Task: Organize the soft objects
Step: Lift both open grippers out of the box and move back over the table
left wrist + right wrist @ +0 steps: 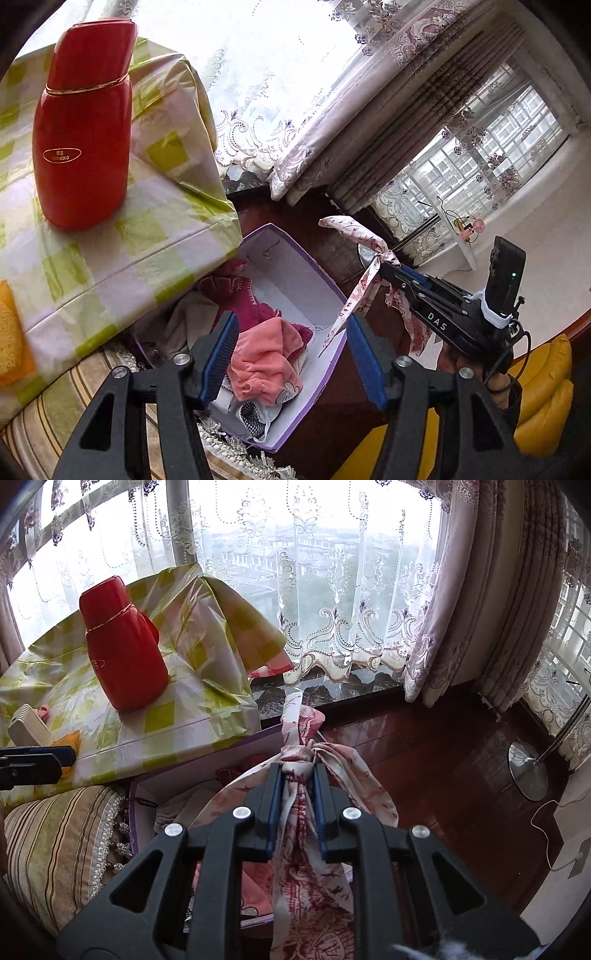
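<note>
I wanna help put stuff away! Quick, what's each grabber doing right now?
Left gripper: open, empty, above the purple cardboard box of clothes.
Right gripper: pads around the knotted white-and-red patterned silk scarf, holding it up.

Table draped in a green-and-white checked plastic cloth (155,236), bearing an upright red vacuum flask (83,125) and a ribbed beige object (27,725) near its edge. Purple-rimmed cardboard box (334,295) rests on the dark wooden floor (443,746).

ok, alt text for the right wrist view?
The right gripper pinches a knotted pink-and-white scarf above an open purple box of clothes. A red flask stands on a checked tablecloth left, by lace curtains.
</note>
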A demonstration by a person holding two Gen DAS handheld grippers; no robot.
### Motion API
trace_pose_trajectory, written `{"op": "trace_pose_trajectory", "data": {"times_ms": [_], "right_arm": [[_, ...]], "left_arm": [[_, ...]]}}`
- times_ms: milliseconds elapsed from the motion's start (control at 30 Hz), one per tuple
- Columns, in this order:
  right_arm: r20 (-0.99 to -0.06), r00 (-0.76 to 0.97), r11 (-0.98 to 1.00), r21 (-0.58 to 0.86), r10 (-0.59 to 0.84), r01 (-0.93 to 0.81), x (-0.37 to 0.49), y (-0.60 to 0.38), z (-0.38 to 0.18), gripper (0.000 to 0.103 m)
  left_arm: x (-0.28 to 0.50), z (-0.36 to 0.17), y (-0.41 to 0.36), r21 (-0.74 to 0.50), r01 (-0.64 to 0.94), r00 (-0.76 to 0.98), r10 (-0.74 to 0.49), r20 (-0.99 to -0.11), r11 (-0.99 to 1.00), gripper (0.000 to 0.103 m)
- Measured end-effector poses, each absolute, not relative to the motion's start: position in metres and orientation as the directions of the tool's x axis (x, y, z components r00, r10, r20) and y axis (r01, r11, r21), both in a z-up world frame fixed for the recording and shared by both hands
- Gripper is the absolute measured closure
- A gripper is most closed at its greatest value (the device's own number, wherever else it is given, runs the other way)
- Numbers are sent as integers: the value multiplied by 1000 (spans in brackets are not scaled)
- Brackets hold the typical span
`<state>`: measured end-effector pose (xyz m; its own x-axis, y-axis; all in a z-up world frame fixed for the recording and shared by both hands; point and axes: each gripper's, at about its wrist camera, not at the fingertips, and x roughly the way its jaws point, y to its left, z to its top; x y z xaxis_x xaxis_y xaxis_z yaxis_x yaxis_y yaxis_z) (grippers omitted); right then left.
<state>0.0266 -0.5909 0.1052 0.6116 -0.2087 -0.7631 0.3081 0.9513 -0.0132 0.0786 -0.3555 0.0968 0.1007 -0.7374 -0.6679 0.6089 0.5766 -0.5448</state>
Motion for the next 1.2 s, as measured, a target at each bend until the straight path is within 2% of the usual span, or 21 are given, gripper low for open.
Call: {"op": "trace_pose_trajectory", "data": {"times_ms": [100, 133, 500, 800, 1000, 1200], "right_arm": [[-764, 602, 948, -40, -232, 316, 33, -592, 103, 39], [-755, 607, 945, -51, -247, 322, 33, -591, 104, 37], [-752, 630, 965, -34, -196, 260, 36, -569, 108, 37], [-740, 667, 994, -14, -84, 109, 56, -512, 119, 36], [-743, 669, 1000, -6, -14, 14, 71, -471, 120, 33], [-757, 651, 995, -23, 49, -101, 84, -423, 115, 25]], "left_arm": [[79, 102, -343, -537, 613, 121, -741, -660, 579, 41], [79, 103, -340, -535, 613, 129, -742, -658, 581, 41], [87, 115, -278, -509, 561, 264, -724, -637, 653, 41], [94, 144, -194, -473, 477, 446, -668, -596, 741, 41], [100, 160, -136, -455, 392, 556, -600, -575, 799, 41], [110, 158, -82, -446, 289, 624, -520, -583, 847, 41]]}}
